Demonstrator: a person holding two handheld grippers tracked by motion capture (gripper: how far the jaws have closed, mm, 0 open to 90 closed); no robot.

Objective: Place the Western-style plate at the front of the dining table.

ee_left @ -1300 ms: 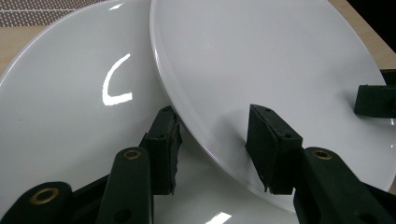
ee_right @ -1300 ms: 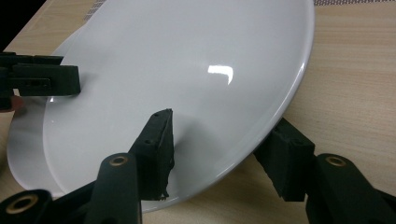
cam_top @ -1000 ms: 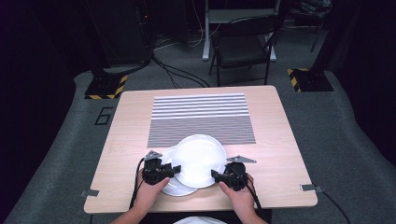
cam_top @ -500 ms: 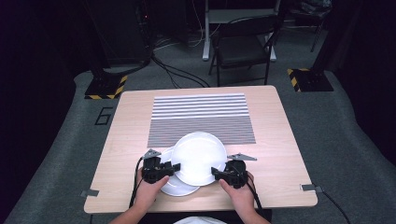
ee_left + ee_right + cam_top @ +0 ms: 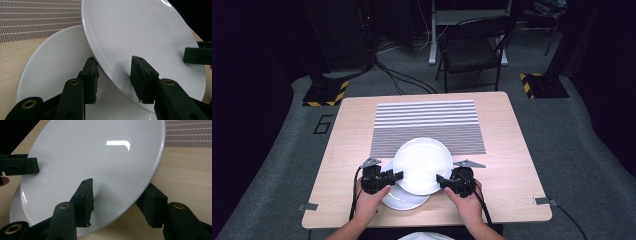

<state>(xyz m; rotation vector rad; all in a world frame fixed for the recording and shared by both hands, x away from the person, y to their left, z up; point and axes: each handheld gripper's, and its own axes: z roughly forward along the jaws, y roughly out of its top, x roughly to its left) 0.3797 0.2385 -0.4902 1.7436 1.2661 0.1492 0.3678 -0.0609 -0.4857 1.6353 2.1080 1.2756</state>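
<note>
The upper plate point(image 5: 422, 165), held between the left gripper point(image 5: 396, 176) and the right gripper point(image 5: 443, 181), has moved slightly farther off the lower plate point(image 5: 404, 197), toward the striped mat point(image 5: 427, 125).

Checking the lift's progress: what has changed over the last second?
Little: the top plate, held at opposite rims by the left gripper and right gripper, edged slightly toward the striped mat. The lower plate stayed on the table.

Digit 6 point(image 5: 323, 123) — dark outline, on the grey floor point(image 5: 277, 165)
</note>
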